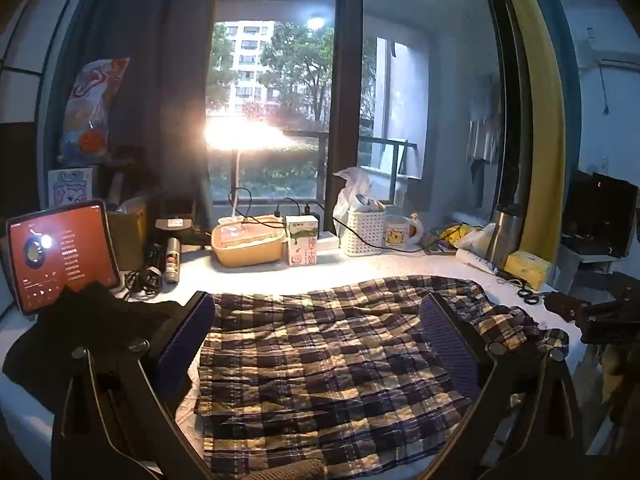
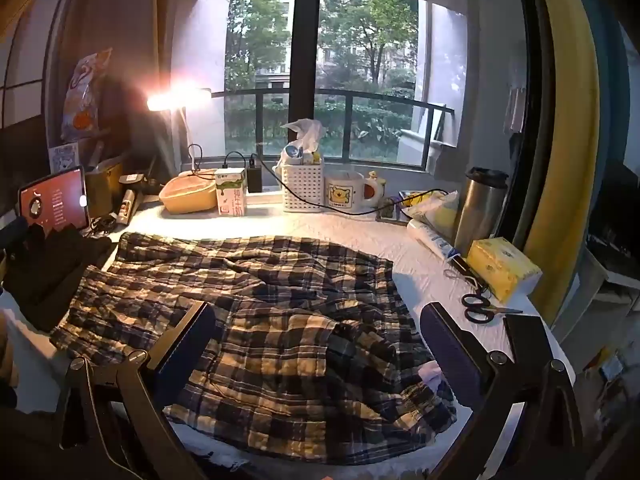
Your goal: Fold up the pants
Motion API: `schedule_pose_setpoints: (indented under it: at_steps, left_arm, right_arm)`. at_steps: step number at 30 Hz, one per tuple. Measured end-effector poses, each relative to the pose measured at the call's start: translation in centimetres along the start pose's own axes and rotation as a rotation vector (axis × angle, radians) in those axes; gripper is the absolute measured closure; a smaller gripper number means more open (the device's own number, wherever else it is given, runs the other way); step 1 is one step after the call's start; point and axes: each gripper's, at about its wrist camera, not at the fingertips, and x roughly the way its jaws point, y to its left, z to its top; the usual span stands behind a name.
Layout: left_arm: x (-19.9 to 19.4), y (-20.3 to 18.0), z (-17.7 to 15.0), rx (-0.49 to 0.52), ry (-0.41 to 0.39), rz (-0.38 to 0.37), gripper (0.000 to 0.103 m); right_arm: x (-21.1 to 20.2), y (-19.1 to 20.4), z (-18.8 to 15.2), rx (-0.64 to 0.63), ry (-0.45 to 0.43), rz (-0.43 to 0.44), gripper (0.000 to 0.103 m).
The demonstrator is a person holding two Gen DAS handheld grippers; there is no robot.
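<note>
The plaid pants [image 1: 328, 352] lie spread and rumpled on the white table [image 1: 256, 276], waistband side bunched toward the right. They also show in the right wrist view [image 2: 264, 320]. My left gripper [image 1: 320, 344] hovers over the left part of the pants, jaws wide open and empty. My right gripper [image 2: 320, 344] hovers over the bunched right part, jaws wide open and empty. The right gripper's body shows at the far right of the left wrist view [image 1: 592, 316].
A dark garment [image 2: 48, 268] lies at the left by a lit tablet [image 2: 56, 200]. Scissors [image 2: 480, 308], a yellow tissue pack [image 2: 504, 272] and a steel tumbler [image 2: 480, 208] stand at right. A lamp, milk carton [image 2: 231, 192], basket and mug line the back edge.
</note>
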Motion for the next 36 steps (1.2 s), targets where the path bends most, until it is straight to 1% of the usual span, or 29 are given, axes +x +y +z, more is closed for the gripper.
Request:
schedule_pose_setpoints:
  at_steps: [2,3,4,6,7,8,12,19,25,36]
  left_arm:
    - [-0.2,-0.6,-0.2,0.014,0.011,0.012,0.002]
    - [0.0,-1.5,0.1,0.026,0.027,0.012,0.002]
    - [-0.1,-1.0,0.3,0.007,0.032,-0.003,0.002]
    - [-0.4,-0.9,0.1,-0.018,0.031,-0.012,0.002]
    - [0.0,-0.7,0.2,-0.018,0.052,-0.018,0.002]
    - [0.0,-0.6,0.3,-0.019,0.055,-0.019,0.002]
    - [0.1,0.0,0.1,-0.025,0.047,-0.006,0.002]
    - [-0.1,0.7,0.1,-0.040,0.037,0.013,0.002]
    - [0.1,0.6,0.0,-0.050,0.049,0.026,0.002]
    - [0.1,0.6,-0.1,-0.050,0.059,0.009,0.002]
  right_arm:
    - [-0.1,0.0,0.0,0.005,0.005,0.006,0.000]
    - [-0.1,0.0,-0.1,0.001,0.003,0.007,0.000]
    - [-0.2,0.0,-0.2,-0.002,0.004,0.007,0.000]
    - [0.1,0.1,-0.1,0.005,0.011,0.006,0.000]
    - [0.1,0.1,-0.1,0.007,0.012,0.006,0.000]
    - [-0.3,0.1,0.3,0.007,0.011,0.010,0.000]
    - [-0.3,0.8,0.5,0.006,0.011,0.011,0.000]
    - [-0.3,0.3,0.4,0.017,0.012,0.019,0.000]
    - [-0.2,0.4,0.5,0.016,0.015,0.021,0.000]
    - [-0.2,0.4,0.4,0.016,0.015,0.020,0.000]
